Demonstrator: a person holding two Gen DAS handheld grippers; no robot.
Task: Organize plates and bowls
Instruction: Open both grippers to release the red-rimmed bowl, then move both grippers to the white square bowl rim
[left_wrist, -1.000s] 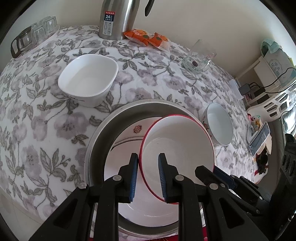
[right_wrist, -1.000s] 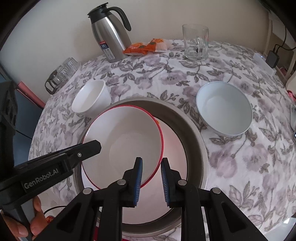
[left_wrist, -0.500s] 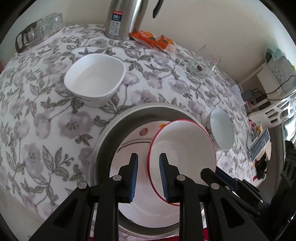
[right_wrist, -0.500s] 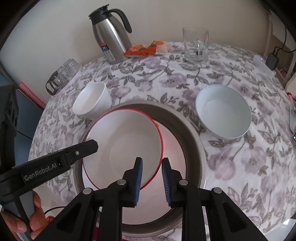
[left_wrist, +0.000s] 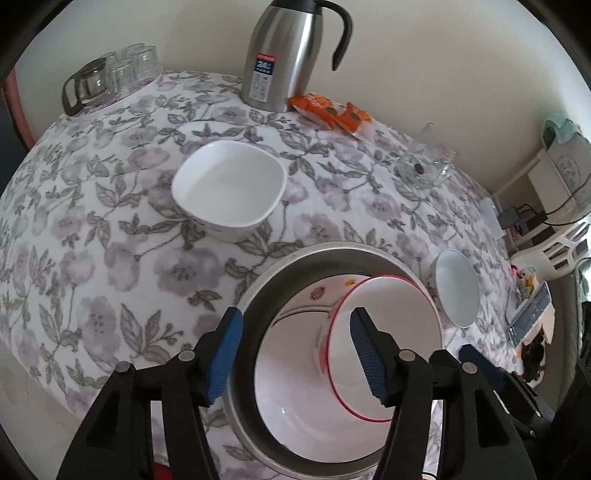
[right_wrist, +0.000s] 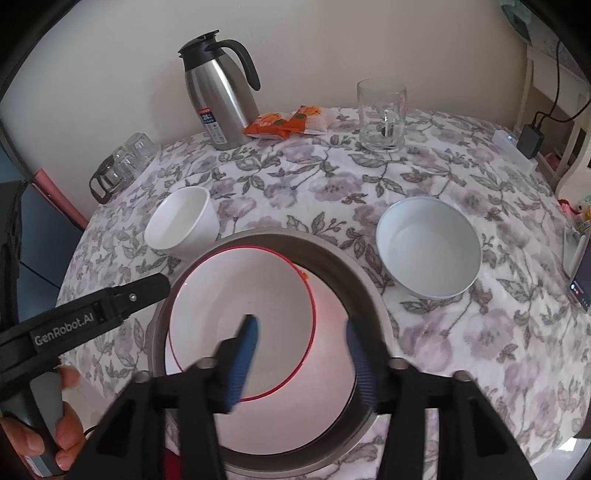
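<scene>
Both claws (left_wrist: 295, 354) (right_wrist: 303, 354) now opening, unclamped.

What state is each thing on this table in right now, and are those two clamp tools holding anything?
Red-rimmed bowl: tilted inside the metal basin, released.
Metal basin: upright, holding a white dish and the bowl.
Square white bowl: upright, empty.
Round pale bowl: upright, empty.
Glass mug: upright, empty.
Steel jug: upright, lid shut.
Left gripper: jaws opening, gripping nothing.
Right gripper: jaws opening, gripping nothing.
</scene>
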